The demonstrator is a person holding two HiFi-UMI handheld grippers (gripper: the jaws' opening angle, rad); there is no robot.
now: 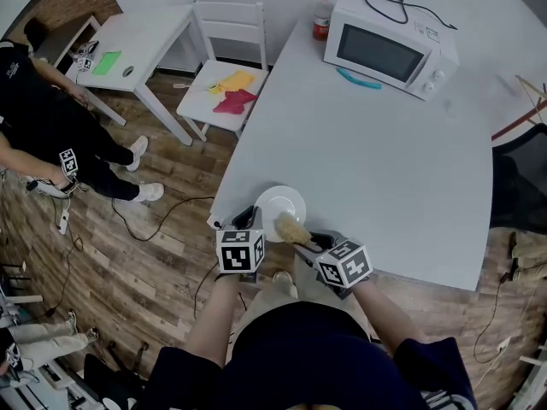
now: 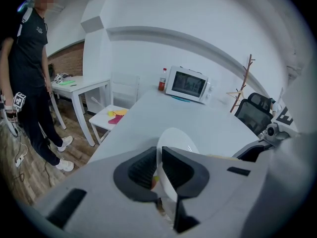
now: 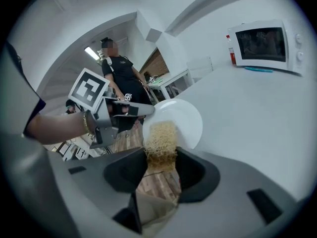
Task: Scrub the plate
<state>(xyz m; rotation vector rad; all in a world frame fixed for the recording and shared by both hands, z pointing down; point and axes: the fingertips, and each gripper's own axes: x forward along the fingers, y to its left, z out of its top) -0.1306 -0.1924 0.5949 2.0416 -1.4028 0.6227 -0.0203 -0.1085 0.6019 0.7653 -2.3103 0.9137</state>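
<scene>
In the head view, one round white ceramic plate [image 1: 282, 200] is at the near left edge of the pale grey table [image 1: 385, 161], right in front of the person. The left gripper [image 1: 249, 219] meets its near left rim, and the right gripper [image 1: 305, 238] brings one tan, fibrous scrubbing pad [image 1: 291, 227] onto its near right side. On the far side of the table are one white microwave [image 1: 389, 49] and one red-capped bottle [image 1: 321, 15]. One white chair [image 1: 224, 88] stands to the far left. In the left gripper view, the jaws are pinched nearly together on the plate's thin rim, with one pad on each face. The plate stands tilted up out of them towards the far side. In the right gripper view, the jaws are clamped on the lower end of the scrubbing pad, and its frayed top lies against the plate's upturned face. The plate looks stiff, smooth and breakable, and probably slick when wet, so a rim pinch like this one will twist under hard rubbing. A hold deep over the rim, opposite the scrubbing side, seems safest. The pad looks light and springy, and is best gripped low so that its free end flexes. In all there are two grippers, one plate and one pad.
</scene>
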